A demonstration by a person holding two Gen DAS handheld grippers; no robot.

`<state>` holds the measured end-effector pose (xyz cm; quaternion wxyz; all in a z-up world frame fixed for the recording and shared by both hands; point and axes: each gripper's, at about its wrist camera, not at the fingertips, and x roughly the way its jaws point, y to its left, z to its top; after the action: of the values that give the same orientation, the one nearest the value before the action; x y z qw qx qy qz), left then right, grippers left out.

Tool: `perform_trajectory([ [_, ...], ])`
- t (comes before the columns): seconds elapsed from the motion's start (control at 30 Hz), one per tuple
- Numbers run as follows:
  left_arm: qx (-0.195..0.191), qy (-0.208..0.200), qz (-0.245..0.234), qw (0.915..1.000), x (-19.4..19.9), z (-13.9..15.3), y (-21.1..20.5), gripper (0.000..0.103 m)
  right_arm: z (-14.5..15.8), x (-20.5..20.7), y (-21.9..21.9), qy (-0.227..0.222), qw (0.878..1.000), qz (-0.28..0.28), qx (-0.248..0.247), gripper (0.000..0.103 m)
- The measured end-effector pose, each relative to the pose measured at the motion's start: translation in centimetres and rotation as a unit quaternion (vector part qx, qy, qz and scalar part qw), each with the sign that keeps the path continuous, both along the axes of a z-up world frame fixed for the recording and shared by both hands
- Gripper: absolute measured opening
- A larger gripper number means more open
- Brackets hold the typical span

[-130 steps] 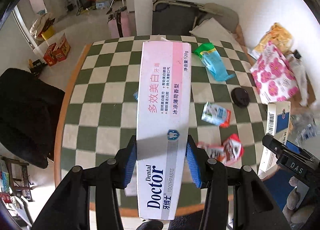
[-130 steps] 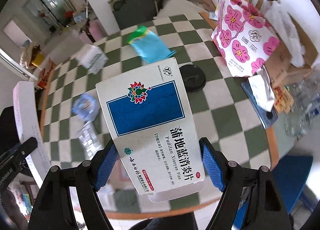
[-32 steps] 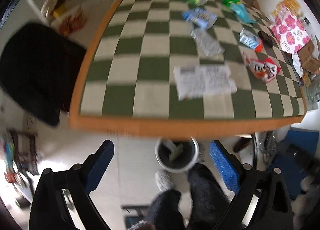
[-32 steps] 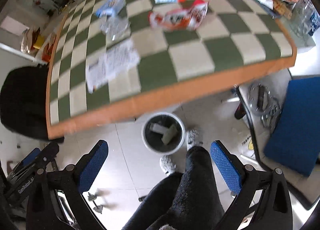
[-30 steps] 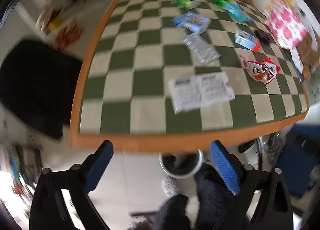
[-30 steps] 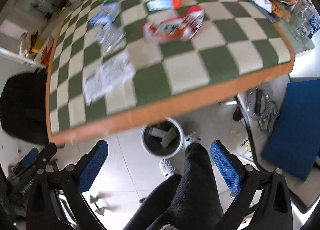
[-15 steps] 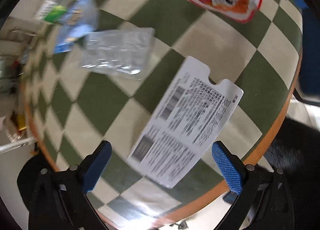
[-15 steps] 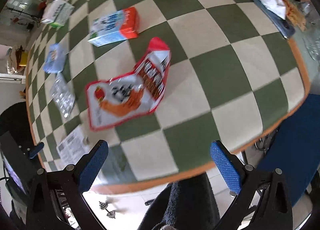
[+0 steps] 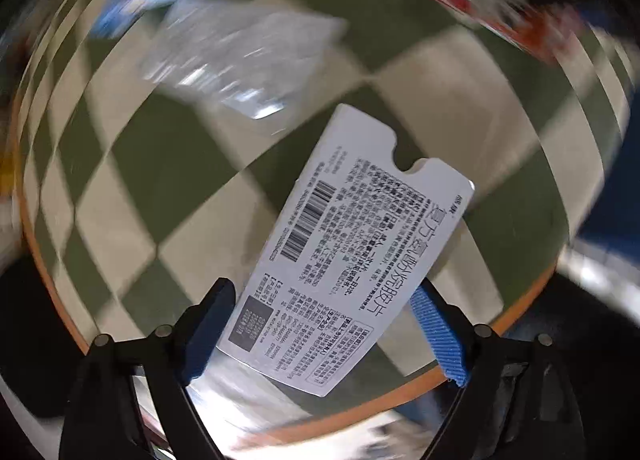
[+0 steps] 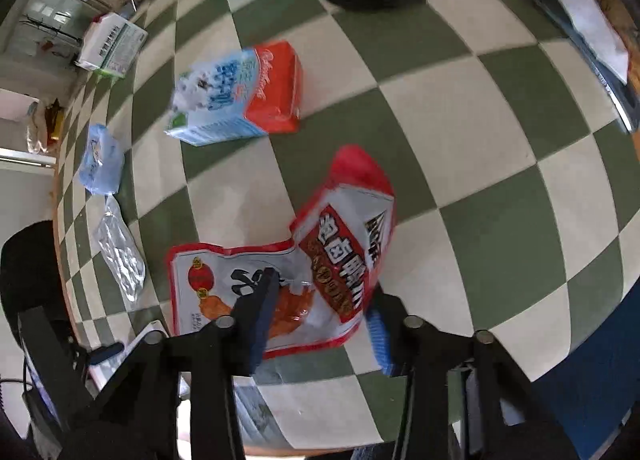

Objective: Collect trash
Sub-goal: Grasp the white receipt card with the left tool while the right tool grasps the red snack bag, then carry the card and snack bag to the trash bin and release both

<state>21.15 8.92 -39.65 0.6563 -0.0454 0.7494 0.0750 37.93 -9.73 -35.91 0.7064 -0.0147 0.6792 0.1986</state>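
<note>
The left gripper [image 9: 320,330] is closing around a white card [image 9: 344,260] (barcode and print up) lying on the checkered table [image 9: 168,164].

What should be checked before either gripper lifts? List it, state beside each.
1. White medicine box sits between the left gripper jaws: ok; they are closing.
2. Left jaws gripping the box: cannot tell; the near jaw looks against its edge, the other is partly hidden.
3. Red snack bag between the right gripper jaws: ok; closing.
4. Bag firmly pinched: cannot tell; the pads overlap its lower part.
5. Milk carton apart from the bag: ok.
6. Clear plastic wrapper apart from the box: ok, though blurred.
</note>
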Motion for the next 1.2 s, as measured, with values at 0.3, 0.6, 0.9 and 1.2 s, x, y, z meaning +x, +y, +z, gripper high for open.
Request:
perform_trajectory([
  [0.3,-0.023,-0.024,0.253,0.967,-0.8,-0.1,2.7,0.088,0.3,1.1,-1.5,0.024,0.998,-0.021,0.051,0.02],
  [0.6,0.016,-0.047,0.201,0.9783,-0.6,0.8,-0.8,0.076,-0.9,0.2,-0.3,0.029,0.996,-0.014,0.079,0.02],
  [0.9,0.036,-0.07,0.228,0.9704,-3.2,2.0,-1.7,0.076,1.6,-0.4,-1.2,-0.01,0.995,-0.02,0.095,0.017],
  [1.2,0.06,-0.139,0.243,0.9582,-6.2,7.3,-3.0,0.075,5.6,-1.1,-3.9,-0.045,0.991,-0.037,0.119,0.017],
])
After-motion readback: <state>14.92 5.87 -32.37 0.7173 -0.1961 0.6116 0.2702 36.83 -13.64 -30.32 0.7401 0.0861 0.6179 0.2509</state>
